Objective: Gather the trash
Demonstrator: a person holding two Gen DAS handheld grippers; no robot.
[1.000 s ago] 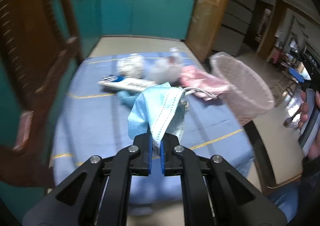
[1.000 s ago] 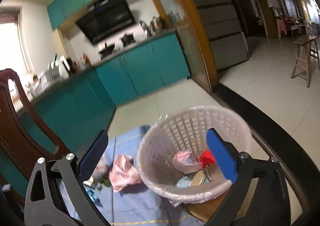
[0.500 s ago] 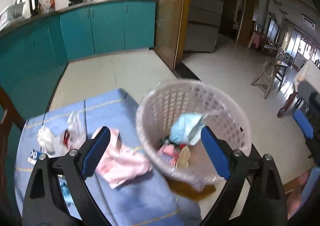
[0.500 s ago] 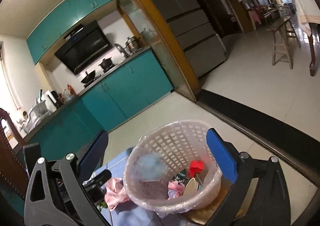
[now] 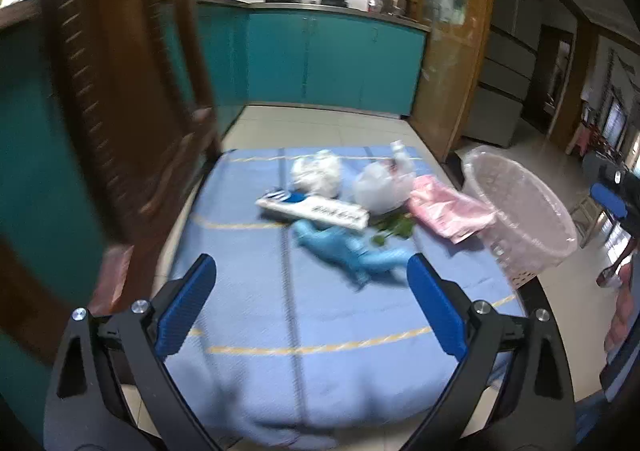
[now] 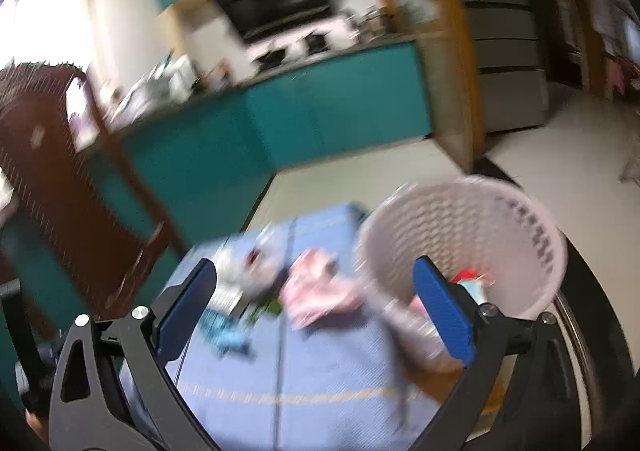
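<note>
The left tool (image 5: 311, 281) hangs over the near part of the bench (image 5: 248, 315), which is covered by a blue cloth with thin yellow lines. Its jaws are opening, already spread wide, with nothing between them. Past them the trash lies in a loose cluster toward the far side of the cloth. A blue glove (image 5: 352, 251) is nearest. Just behind it lies a long white box (image 5: 312, 208), and green leaves (image 5: 394, 228) sit to the glove's right. Behind the box are a white wad (image 5: 316, 173) and a clear bag (image 5: 382, 187), side by side. A pink bag (image 5: 450, 209) lies to the right of the clear bag, reaching up to the basket (image 5: 520, 211). The basket, pale and lined with thin plastic, stands at the bench's right edge.

The right tool (image 6: 315, 293) is also spread wide and holds nothing. Its view is blurred. It looks over the same cloth, with the basket (image 6: 472, 219) to the right. Inside the basket, some scraps show, one of them red (image 6: 466, 275). The pink bag (image 6: 320, 291) lies just left of the basket.

A dark wooden chair (image 5: 120, 91) stands to the left of the bench.
</note>
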